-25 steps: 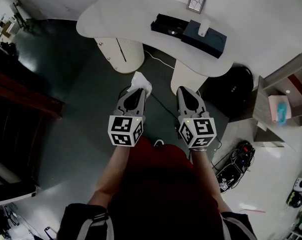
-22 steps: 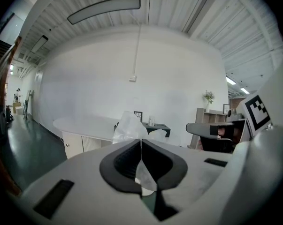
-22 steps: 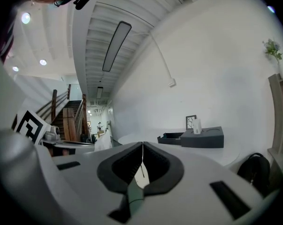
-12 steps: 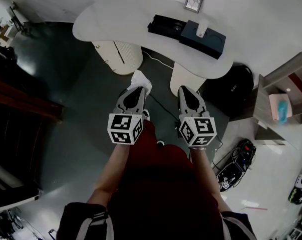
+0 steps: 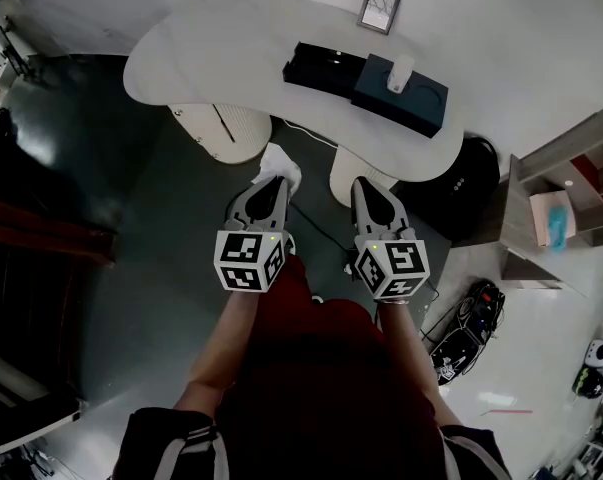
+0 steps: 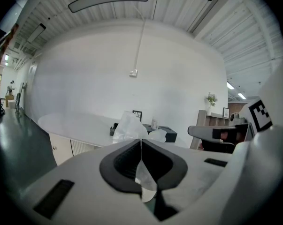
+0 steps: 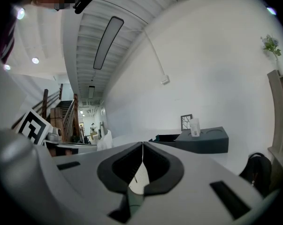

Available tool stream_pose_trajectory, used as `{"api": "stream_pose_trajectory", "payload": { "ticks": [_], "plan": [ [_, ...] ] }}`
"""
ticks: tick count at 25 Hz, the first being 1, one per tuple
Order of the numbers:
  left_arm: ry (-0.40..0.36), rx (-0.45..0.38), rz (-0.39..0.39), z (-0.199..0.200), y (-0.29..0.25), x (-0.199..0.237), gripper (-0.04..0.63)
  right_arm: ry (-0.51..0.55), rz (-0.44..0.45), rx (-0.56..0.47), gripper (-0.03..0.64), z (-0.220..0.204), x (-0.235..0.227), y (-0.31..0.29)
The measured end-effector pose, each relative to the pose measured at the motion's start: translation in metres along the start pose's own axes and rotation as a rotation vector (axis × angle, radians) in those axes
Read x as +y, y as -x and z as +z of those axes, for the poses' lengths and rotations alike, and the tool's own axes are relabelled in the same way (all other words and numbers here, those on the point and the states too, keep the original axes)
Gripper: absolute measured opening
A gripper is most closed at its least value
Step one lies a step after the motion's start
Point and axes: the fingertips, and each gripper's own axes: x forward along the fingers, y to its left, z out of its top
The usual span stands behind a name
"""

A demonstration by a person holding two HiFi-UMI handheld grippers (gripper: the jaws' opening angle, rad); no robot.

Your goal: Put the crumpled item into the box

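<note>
A crumpled white item (image 5: 280, 162) sticks out from the tip of my left gripper (image 5: 272, 180), which is shut on it above the dark floor, short of the table. In the left gripper view the white item (image 6: 130, 125) bulges above the closed jaws of the left gripper (image 6: 141, 140). My right gripper (image 5: 365, 184) hangs beside it, shut with nothing in it, its jaws pressed together in the right gripper (image 7: 142, 145) view. An open black box (image 5: 322, 68) lies on the white curved table (image 5: 211, 53), beside a dark blue box (image 5: 406, 96).
A small white cup (image 5: 401, 71) stands on the dark blue box, with a picture frame (image 5: 378, 9) behind it. The table rests on two rounded white pedestals (image 5: 226, 128). A black round bag (image 5: 473, 173), a wooden shelf (image 5: 556, 203) and cabled gear (image 5: 469, 330) lie at the right.
The table has drawn nearer and shifted left in the head view as the person steps toward it. Both grippers keep their pose, the left still holding the white item.
</note>
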Motion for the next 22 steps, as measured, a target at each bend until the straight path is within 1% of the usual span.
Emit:
{"api": "stream_pose_trajectory", "payload": {
  "ticks": [5, 8, 12, 22],
  "plan": [
    [0.000, 0.008, -0.002, 0.009, -0.033, 0.027, 0.029, -0.001, 0.013, 0.011, 0.015, 0.003, 0.000, -0.041],
    [0.002, 0.018, -0.017, 0.015, -0.054, 0.042, 0.029, -0.005, 0.006, 0.023, 0.015, 0.004, -0.002, -0.066],
    [0.016, 0.029, -0.052, 0.024, -0.079, 0.062, 0.029, -0.002, -0.015, 0.029, 0.015, 0.008, -0.006, -0.097],
    [-0.020, 0.046, -0.124, 0.045, -0.142, 0.100, 0.029, -0.004, -0.081, 0.019, 0.015, 0.023, -0.019, -0.163]
  ]
}}
